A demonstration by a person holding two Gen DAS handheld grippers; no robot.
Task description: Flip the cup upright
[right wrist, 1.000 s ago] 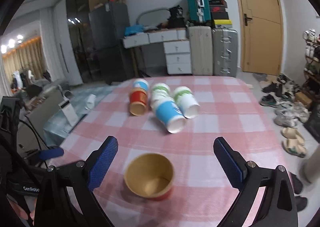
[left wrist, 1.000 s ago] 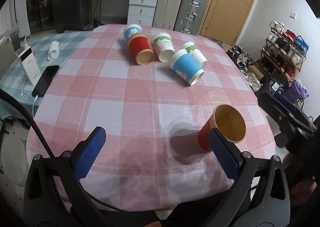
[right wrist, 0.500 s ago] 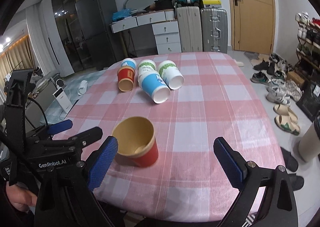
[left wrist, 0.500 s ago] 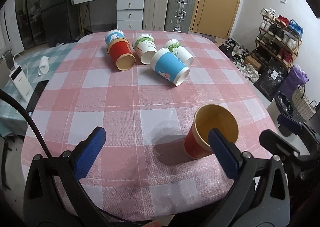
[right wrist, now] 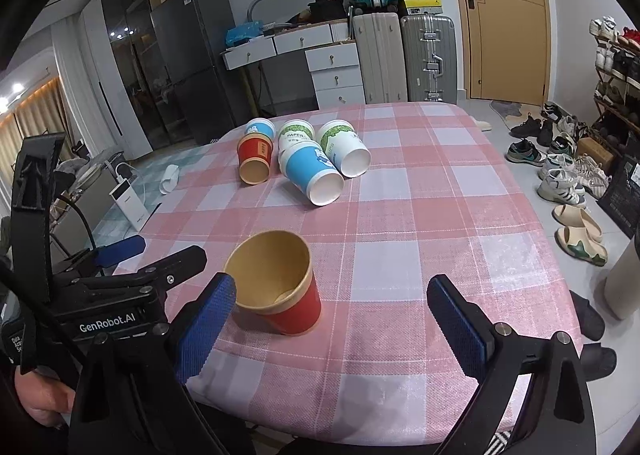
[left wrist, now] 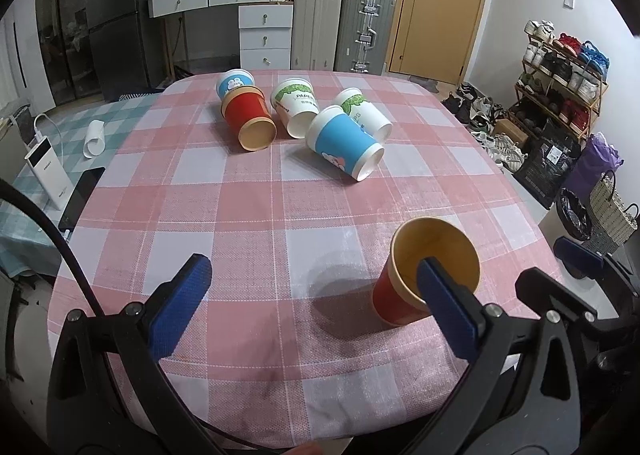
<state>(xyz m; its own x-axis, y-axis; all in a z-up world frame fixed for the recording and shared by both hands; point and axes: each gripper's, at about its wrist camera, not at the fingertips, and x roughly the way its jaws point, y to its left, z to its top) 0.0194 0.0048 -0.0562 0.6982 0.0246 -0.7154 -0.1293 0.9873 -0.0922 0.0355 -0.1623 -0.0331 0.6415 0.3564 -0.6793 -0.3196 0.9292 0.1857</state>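
Note:
A red paper cup (left wrist: 396,301) stands upright near the front edge of the pink checked table (left wrist: 248,199); it also shows in the right wrist view (right wrist: 294,307). Several cups lie on their sides farther back: a red one (left wrist: 248,119), a blue one (left wrist: 344,143), two white-and-green ones (left wrist: 296,107), and a small blue one (left wrist: 234,81) behind. My left gripper (left wrist: 316,303) is open and empty, its right fingertip in front of the upright cup. My right gripper (right wrist: 332,329) is open and empty, just in front of the upright cup.
The table's front edge lies just below both grippers. A power bank (left wrist: 46,171) and phone (left wrist: 82,197) lie on a low surface left. Shoe rack (left wrist: 560,79) and bags stand right. Suitcases (left wrist: 360,35) and drawers (left wrist: 264,35) stand behind.
Both grippers have pulled back and risen from the upright red cup. The cup stays standing, free of either gripper.

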